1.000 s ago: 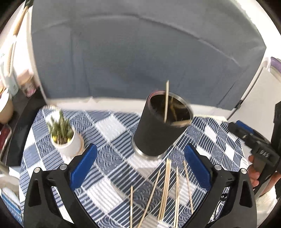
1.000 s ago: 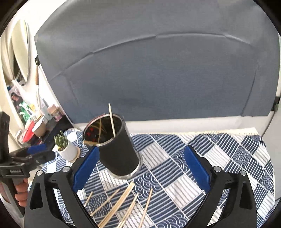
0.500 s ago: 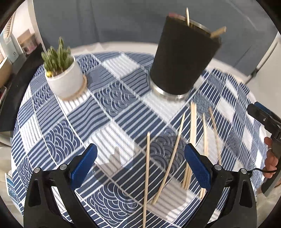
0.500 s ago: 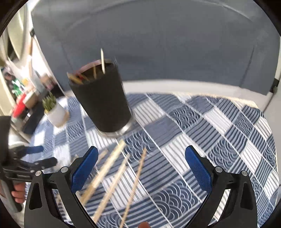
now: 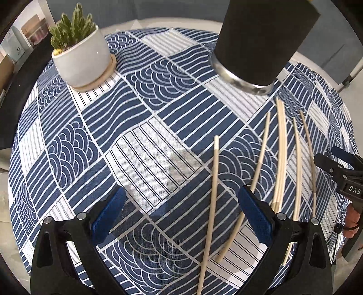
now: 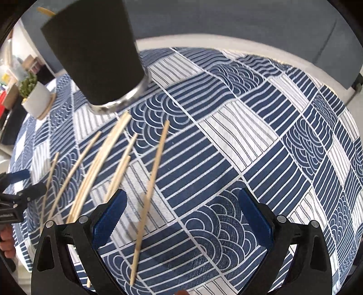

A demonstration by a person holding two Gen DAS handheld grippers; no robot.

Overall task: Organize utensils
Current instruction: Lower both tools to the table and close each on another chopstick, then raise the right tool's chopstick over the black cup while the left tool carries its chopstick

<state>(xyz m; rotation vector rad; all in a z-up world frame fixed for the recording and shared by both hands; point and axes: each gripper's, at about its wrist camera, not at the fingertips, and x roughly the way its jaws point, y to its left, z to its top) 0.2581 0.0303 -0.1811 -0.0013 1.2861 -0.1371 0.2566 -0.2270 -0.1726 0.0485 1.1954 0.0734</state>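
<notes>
Several wooden chopsticks (image 5: 281, 154) lie loose on the blue and white patterned tablecloth (image 5: 149, 145), in front of a black holder cup with a metal base (image 5: 261, 43). My left gripper (image 5: 181, 215) is open and empty, low over the cloth, with the leftmost chopstick (image 5: 212, 195) between its fingers. My right gripper (image 6: 182, 215) is open and empty, low over the cloth, with the rightmost chopstick (image 6: 150, 179) between its fingers. The cup (image 6: 95, 54) holds some chopsticks; one end (image 6: 45, 11) shows above its rim in the right wrist view.
A small cactus in a white pot (image 5: 81, 54) stands on a wooden coaster at the table's far left, also in the right wrist view (image 6: 36, 97). The round table's edge (image 6: 249, 45) curves behind the cup. Each gripper shows at the edge of the other's view.
Both grippers have come down and forward toward the tablecloth. The chopsticks and the cup now look much nearer. Both stay open.
</notes>
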